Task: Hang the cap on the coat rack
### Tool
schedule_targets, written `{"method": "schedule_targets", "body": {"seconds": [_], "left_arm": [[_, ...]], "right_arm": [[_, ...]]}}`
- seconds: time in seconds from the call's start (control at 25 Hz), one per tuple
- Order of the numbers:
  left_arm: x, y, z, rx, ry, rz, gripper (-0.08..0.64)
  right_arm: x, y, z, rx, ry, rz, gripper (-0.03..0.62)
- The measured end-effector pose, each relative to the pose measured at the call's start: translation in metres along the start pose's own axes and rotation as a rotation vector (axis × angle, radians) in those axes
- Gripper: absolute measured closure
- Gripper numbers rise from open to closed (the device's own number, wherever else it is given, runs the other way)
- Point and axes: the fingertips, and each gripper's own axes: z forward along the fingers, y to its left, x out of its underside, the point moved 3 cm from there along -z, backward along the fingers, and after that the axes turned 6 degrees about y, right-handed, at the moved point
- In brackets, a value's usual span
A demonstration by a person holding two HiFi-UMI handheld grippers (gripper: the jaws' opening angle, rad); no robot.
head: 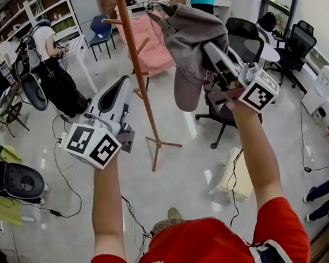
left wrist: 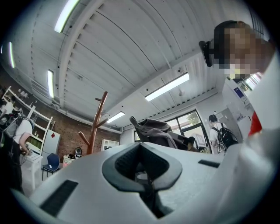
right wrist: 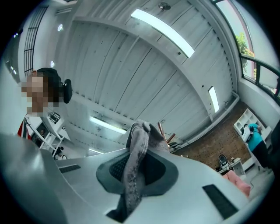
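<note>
Left gripper (head: 117, 95), at about eight o'clock from the rack's pole in the head view, has its jaws pressed together on nothing; its own view shows the dark ribbed pads meeting along a seam. Next comes the coat rack (head: 140, 78), a slim reddish-brown wooden pole with short pegs (head: 143, 45) angling upward and splayed feet on the glossy floor (head: 180, 178). At roughly two o'clock from the pole's middle, the right gripper (head: 214, 54) pinches the cap (head: 193, 35) by a fold of soft grey cloth. The cap droops limp, a rounded flap, likely the brim, hanging toward six o'clock. The right gripper view shows mottled fabric squeezed between the pads. The cap hangs in the air near the rack, touching no peg that I can see. I judge the carry to be the step in hand: the next move calls for lifting the cap toward ten o'clock, so that its hollow or strap drops over a peg tip before the jaws part.
</note>
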Motion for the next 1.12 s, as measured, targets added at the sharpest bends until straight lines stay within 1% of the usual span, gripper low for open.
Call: {"method": "schedule_targets", "body": {"seconds": [0.12,0.28,0.48,0.72,0.84,0.92,1.0,1.12], "left_arm": [[-0.001,0.028,0.010,0.010,-0.022,0.001,0.552],[-0.010,0.059,0.031,0.026,-0.042,-0.018,0.552],[-0.020,0.095,0.061,0.017,-0.045,-0.034,0.552],[-0.020,0.128,0.091,-0.049,-0.032,0.025,0.552],[-0.020,0.132,0.121,-0.094,-0.031,0.047,0.552],[-0.017,0.133,0.137,-0.110,-0.031,0.060,0.552],[-0.011,0.137,0.144,-0.122,-0.028,0.075,0.552],[-0.007,0.148,0.144,-0.137,-0.027,0.082,0.552]], "right_arm": [[-0.003,-0.020,0.027,-0.035,-0.031,-0.017,0.558],[-0.011,-0.056,0.066,-0.065,-0.052,-0.020,0.558],[-0.022,-0.110,0.115,-0.088,-0.058,-0.023,0.558],[-0.039,-0.177,0.166,-0.163,-0.086,-0.027,0.558],[-0.056,-0.214,0.179,-0.206,-0.107,-0.013,0.558],[-0.064,-0.235,0.183,-0.231,-0.123,0.000,0.558],[-0.063,-0.248,0.192,-0.257,-0.126,0.019,0.558],[-0.052,-0.265,0.215,-0.275,-0.093,0.080,0.558]]}}
